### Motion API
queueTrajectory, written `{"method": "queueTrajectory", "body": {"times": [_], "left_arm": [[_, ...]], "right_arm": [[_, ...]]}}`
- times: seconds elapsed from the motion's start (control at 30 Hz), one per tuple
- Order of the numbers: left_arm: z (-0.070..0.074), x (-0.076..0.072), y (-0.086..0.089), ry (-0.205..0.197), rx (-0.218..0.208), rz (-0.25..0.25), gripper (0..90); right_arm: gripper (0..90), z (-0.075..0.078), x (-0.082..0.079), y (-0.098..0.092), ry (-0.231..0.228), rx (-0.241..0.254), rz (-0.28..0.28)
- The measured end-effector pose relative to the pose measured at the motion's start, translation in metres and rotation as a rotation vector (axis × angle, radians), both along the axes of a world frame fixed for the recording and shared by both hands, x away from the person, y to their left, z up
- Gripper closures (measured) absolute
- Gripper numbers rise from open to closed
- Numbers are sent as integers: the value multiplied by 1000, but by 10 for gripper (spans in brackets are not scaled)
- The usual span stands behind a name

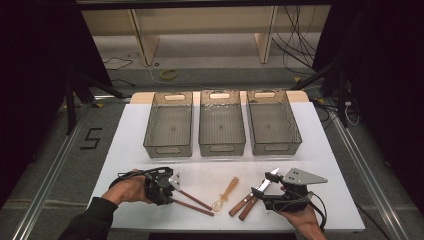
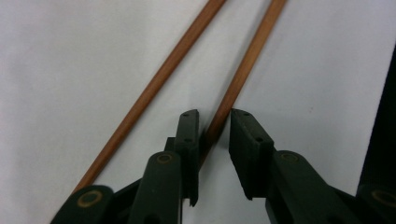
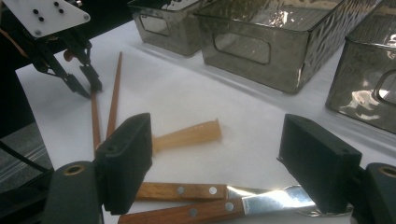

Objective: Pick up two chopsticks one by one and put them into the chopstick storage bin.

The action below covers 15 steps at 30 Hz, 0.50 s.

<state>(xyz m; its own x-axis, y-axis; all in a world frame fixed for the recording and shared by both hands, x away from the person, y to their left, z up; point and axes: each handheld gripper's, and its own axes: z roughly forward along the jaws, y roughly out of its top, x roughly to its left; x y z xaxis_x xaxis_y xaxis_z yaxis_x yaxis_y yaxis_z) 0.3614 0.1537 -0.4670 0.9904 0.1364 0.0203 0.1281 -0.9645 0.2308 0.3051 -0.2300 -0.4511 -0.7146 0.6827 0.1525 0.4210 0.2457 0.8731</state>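
Two brown chopsticks (image 1: 194, 202) lie near the front of the white table (image 1: 320, 150). My left gripper (image 1: 172, 192) is low over their left ends. In the left gripper view its jaws (image 2: 215, 114) straddle the right chopstick (image 2: 247, 65), which touches one pad with a gap at the other; the second chopstick (image 2: 159, 84) lies outside. An amber plastic spoon (image 1: 226, 194) lies in the middle. Two wooden-handled knives (image 1: 249, 201) lie side by side to its right. My right gripper (image 1: 267, 182) hovers over their blades (image 3: 275, 198), jaws wide apart, holding nothing.
Three smoky transparent bins (image 1: 169, 125) (image 1: 221, 122) (image 1: 273, 121) stand in a row at the back of the table, with nothing visible inside. Black frame posts flank the table. Cables lie on the floor beyond.
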Motion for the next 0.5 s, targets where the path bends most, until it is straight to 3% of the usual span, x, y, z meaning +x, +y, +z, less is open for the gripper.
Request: {"method": "queueTrajectory", "body": {"times": [0.17, 0.5], "left_arm": [[0, -5, 2, -9, 7, -40, 759], [-1, -11, 8, -8, -29, -102, 805]], "right_arm": [[265, 0, 0, 1, 0, -2, 4], [266, 0, 0, 1, 0, -3, 10]]}}
